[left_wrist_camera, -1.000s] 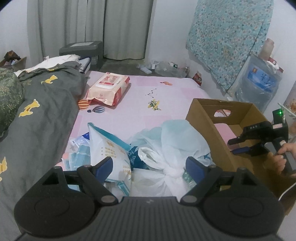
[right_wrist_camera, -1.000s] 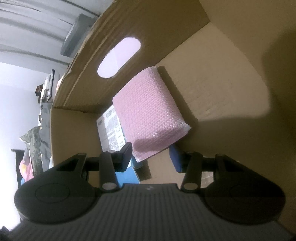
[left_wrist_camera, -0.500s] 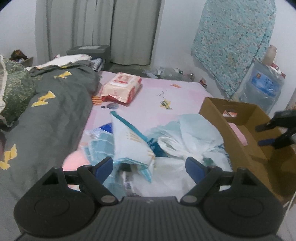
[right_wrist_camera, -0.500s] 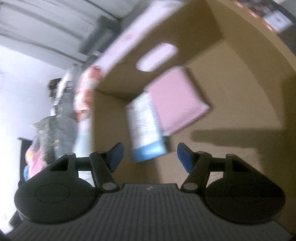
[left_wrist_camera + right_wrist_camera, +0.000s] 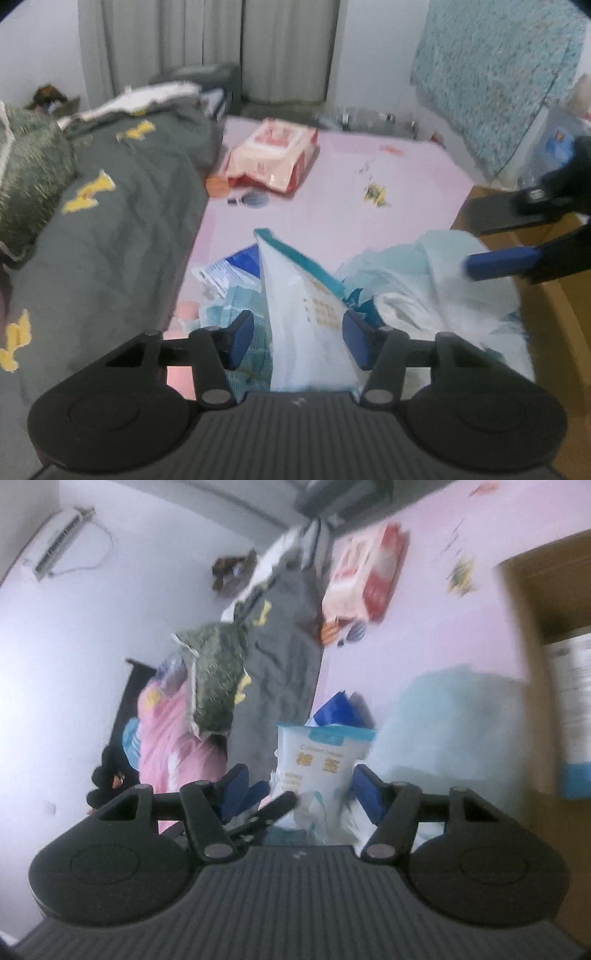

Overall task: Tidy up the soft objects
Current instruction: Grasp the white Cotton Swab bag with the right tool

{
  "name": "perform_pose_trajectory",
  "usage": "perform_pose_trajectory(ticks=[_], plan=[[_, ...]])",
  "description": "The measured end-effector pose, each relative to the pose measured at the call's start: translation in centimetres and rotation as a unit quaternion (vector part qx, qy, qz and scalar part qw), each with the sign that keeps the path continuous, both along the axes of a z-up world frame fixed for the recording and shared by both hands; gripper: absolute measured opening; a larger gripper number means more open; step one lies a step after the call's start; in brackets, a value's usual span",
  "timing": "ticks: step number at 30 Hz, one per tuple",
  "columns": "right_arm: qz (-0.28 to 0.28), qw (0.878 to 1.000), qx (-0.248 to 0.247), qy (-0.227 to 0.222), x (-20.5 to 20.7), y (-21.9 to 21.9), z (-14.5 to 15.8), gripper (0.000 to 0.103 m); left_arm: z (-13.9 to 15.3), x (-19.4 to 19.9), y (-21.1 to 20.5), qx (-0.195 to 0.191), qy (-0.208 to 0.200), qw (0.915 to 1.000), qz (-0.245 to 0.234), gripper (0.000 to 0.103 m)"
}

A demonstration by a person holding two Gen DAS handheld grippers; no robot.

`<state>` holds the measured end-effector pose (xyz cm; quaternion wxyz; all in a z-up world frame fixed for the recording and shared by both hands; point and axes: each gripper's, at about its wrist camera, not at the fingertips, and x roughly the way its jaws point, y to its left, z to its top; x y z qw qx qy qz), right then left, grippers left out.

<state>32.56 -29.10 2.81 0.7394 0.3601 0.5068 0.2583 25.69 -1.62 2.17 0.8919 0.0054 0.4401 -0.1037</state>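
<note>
With our left gripper [image 5: 297,339] half open around the white packet [image 5: 310,321] standing at lower centre of its view, we should close on the packet's body, not its loose top edge, before carrying it toward the cardboard box [image 5: 554,302] at the right edge. Our right gripper [image 5: 301,794] also sits open and empty, with the same packet [image 5: 321,771] showing between its fingers. Motion blur makes it hard to tell whether either left pad touches the packet, and the pale plastic bags [image 5: 443,280] hide whatever lies beneath.
</note>
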Motion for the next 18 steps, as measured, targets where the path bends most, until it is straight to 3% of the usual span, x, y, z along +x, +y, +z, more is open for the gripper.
perform_pose_trajectory(ticks=[2,5,11,18], plan=[[0.008,1.0,-0.003,0.019,1.2,1.8,-1.0,0.06,-0.6,0.7,0.2,0.0,0.006,1.0,0.0,0.047],[0.02,0.999,-0.017,0.041,2.4,4.2,-2.5,0.06,-1.0,0.8,0.8,0.0,-0.001,1.0,-0.001,0.044],[0.041,0.997,-0.04,0.058,3.5,7.2,-4.1,0.06,-1.6,0.2,2.3,-0.013,-0.016,0.9997,-0.01,0.044],[0.065,0.991,-0.075,0.086,5.0,9.9,-5.6,0.061,-1.8,0.3,4.4,-0.056,-0.01,0.9984,-0.007,0.044]])
